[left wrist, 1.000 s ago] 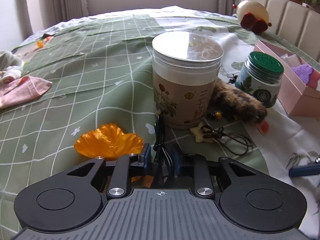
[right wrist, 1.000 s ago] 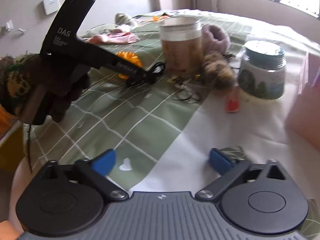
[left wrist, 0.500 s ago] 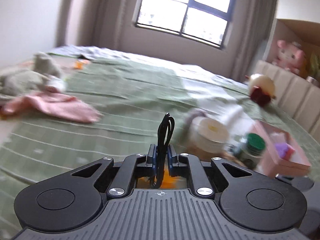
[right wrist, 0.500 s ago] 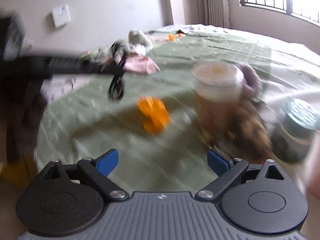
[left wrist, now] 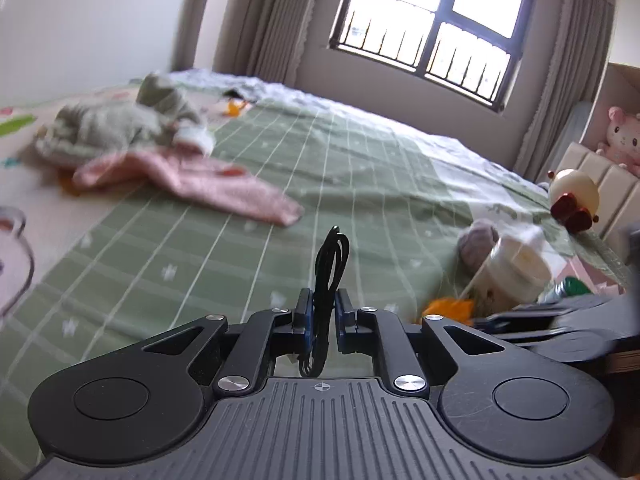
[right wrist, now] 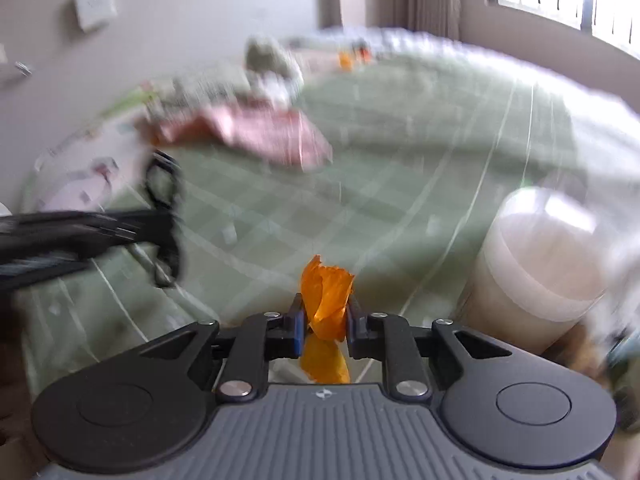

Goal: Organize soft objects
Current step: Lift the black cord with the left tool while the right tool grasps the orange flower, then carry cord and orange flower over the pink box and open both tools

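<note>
The bed (left wrist: 360,168) is viewed from low above by both wrist cameras, aimed along their fingers toward the window wall (the right view blurred); the pink cloth (left wrist: 192,180) and jar (right wrist: 540,272) are shared.

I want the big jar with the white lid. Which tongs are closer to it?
Right. The right tongs, squeezing the orange flower, are close beside the big jar. The left tongs, pinching a black cord, are farther from it.
</note>
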### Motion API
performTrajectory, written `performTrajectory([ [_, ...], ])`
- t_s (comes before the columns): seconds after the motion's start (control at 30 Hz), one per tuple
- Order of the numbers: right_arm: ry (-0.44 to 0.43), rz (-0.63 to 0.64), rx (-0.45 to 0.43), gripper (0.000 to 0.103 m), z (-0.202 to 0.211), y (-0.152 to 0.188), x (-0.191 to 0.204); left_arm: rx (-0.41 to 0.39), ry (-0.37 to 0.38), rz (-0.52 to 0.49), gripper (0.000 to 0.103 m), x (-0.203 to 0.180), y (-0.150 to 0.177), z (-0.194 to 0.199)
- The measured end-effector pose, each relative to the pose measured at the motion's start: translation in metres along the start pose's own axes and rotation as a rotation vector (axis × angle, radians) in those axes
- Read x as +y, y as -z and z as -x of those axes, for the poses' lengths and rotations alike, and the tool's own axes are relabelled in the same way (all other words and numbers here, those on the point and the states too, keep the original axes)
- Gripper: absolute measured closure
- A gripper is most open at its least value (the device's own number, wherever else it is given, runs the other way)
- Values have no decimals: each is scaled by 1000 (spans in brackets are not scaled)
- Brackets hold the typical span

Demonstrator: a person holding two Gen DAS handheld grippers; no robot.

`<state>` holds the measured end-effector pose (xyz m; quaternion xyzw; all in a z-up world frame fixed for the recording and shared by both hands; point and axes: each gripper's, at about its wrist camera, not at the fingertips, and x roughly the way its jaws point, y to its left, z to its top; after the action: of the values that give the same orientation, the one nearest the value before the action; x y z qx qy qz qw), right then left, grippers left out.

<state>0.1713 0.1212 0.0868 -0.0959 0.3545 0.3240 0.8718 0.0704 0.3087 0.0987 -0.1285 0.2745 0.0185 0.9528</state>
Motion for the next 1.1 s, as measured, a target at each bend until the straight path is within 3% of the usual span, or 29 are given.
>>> performTrajectory([
  [0.13,49,1,-136,84,72,-38,-27,-51,40,-50,90,-36,-43,-4],
  [0.23,153,6,-225,84,128,-54,-61,-82,86,-90,90,-78,-72,-10],
  [0.47,412,-44,-310,84,226,-43,-164,-78,234,-193,90,-207,-95,-34],
  [0.63,519,-128,-311,84,276,-6,-241,5,383,-301,90,-316,-68,-53],
  [0.77,573,-178,-262,84,285,39,-288,105,492,-335,90,-384,-35,-76],
  [0.9,596,-220,-193,84,270,80,-324,190,542,-406,90,-440,2,-103],
  [1.1,551,-248,-105,84,230,114,-347,366,558,-500,89,-482,49,-148],
])
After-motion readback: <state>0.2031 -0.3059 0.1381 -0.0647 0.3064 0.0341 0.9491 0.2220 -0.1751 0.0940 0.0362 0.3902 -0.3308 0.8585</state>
